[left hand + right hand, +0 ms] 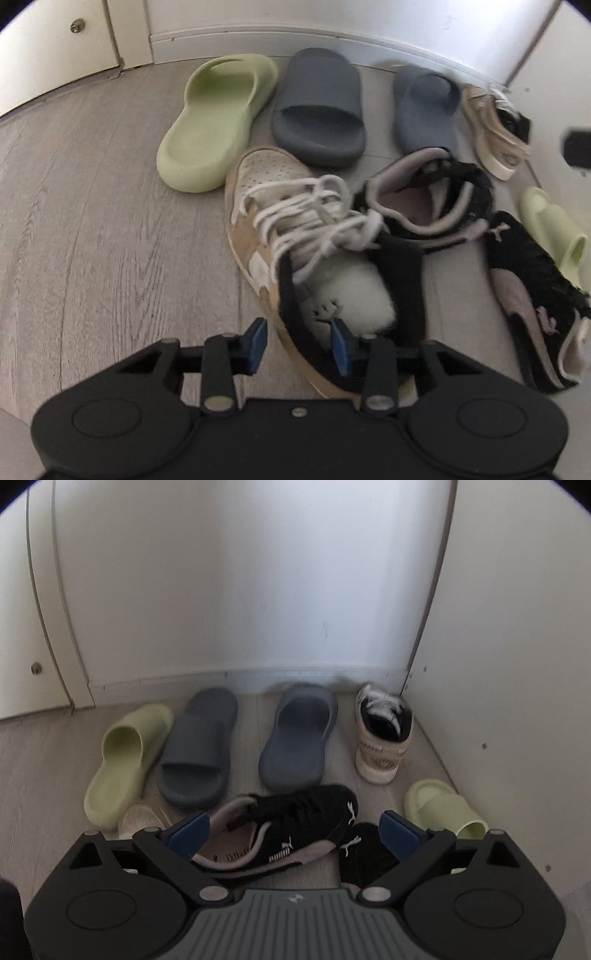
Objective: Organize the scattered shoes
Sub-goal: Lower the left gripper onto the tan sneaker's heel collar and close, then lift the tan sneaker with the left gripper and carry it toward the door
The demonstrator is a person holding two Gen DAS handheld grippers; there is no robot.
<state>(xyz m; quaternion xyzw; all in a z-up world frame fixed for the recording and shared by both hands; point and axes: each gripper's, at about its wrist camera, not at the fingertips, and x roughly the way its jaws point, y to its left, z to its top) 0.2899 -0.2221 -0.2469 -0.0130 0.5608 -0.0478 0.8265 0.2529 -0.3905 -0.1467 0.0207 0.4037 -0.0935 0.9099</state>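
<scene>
1. Tan/white sneaker (pixel 291 240) is lying on the wood floor (pixel 92 240), toe pointing far, laces loose, heel nearest the cam. Left gripper (pixel 299 341) is straddling its collar: left blue pad outside the wall, right pad (pixel 339 347) inside the opening by the white lining. Jaws are standing part-way apart w/ the black collar edge between them; whether they're already pinching it, can't tell.
2. Doing it well, imo: bite should be sitting on the stiff heel/collar wall, not the fluffy lining or a lace, so the shoe isn't swinging or slipping when lifted.
3. Just right of it, a black/pink sneaker (pixel 428 199) is touching its laces and lying on its side; a 2nd black one (pixel 535 302) is lying near right. Laces could be snagging that neighbour, so any lift wants to go slow & straight up.
4. Right gripper (pixel 295 830) is hovering wide, nothing held, above the black pair (pixel 295 834).
5. Far row along the wall (pixel 332 22): green slide (pixel 218 118), dark grey slide (pixel 317 107), blue-grey slide (pixel 424 107), then the tan sneaker's mate (pixel 382 734) far right. 2nd green slide (pixel 441 806) is sitting near right, well apart from its pair.
6. Pairs are split, so the sorting looks unfinished.
</scene>
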